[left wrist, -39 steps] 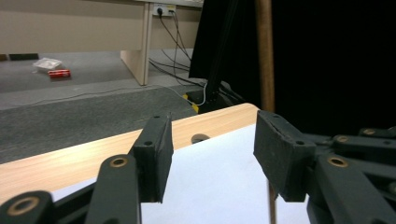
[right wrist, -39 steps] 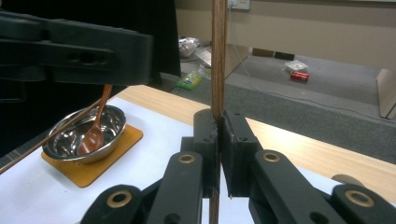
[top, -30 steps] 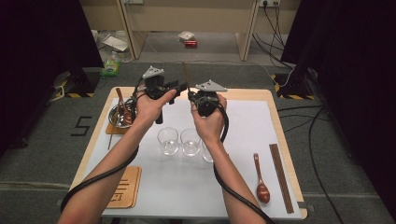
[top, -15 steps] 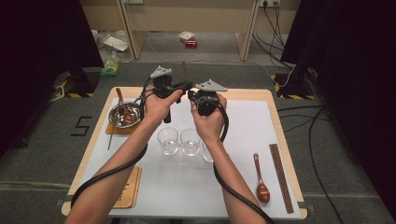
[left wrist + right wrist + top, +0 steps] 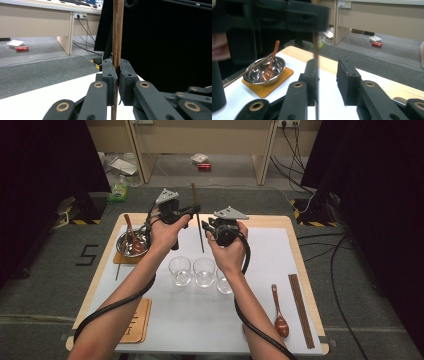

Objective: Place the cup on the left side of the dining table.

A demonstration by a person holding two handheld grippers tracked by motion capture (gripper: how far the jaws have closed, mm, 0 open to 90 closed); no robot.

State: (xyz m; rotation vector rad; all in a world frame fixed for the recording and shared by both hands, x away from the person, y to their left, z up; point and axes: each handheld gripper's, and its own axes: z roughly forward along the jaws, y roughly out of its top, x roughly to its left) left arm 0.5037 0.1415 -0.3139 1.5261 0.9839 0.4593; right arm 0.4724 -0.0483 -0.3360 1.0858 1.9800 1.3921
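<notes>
Table: white-topped, with three empty glasses in a row just on the person's side of both grippers, and a steel bowl with a spoon on an orange mat out beyond the left gripper's outer side.
Left gripper: held above the table and aimed across toward the right gripper; its jaws have just been closing and are now clamped on the chopstick, as the left gripper view shows with both pads tight against the wood.
Right gripper: just beside the left gripper and a little lower, aimed back at it; its jaws have just been opening and stand apart, the chopstick between them near one pad, not pressed.
Chopstick: long axis close to upright, slightly tilted; top end rises above the left gripper, lower end hangs down past the right gripper, clear of the table.
Nearer hand: the left carries it; the handover looks done, so the right could likely draw straight back.
</notes>
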